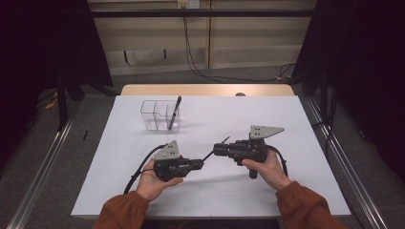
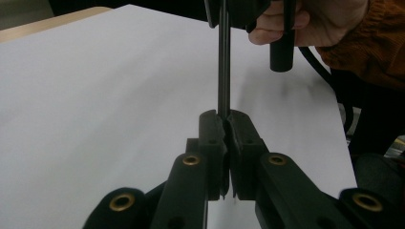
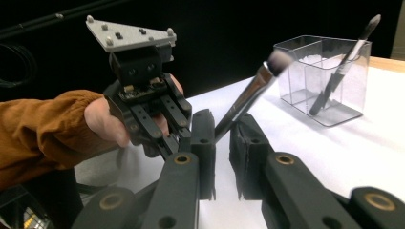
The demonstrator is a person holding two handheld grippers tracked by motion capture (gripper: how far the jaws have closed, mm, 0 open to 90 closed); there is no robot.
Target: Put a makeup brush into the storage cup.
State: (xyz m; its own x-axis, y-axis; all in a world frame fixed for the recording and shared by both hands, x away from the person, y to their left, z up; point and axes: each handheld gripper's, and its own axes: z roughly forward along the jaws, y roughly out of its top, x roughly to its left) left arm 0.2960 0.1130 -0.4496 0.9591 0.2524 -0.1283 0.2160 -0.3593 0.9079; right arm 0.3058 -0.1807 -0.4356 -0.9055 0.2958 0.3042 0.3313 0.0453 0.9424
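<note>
A slim dark brush (image 1: 208, 156) spans the gap between my two grippers above the white table (image 1: 267, 114). My left gripper (image 1: 201, 163) is shut on the thin handle (image 2: 223, 71), pinched at the jaw tips (image 2: 225, 117). My right gripper (image 1: 216, 150) faces it from the right. Its jaws (image 3: 222, 121) stand open on either side of the brush (image 3: 248, 93), whose pale bristle end points up toward the back. A clear divided holder (image 1: 160, 116) stands at the back left with a second brush (image 1: 174, 112) leaning in it.
The holder (image 3: 325, 78) and its leaning brush (image 3: 341, 71) show behind my right jaws. A wooden strip (image 1: 205, 89) runs along the table's far edge. Metal rails (image 1: 43, 167) flank the table. Cables trail from both grippers near the person's hands.
</note>
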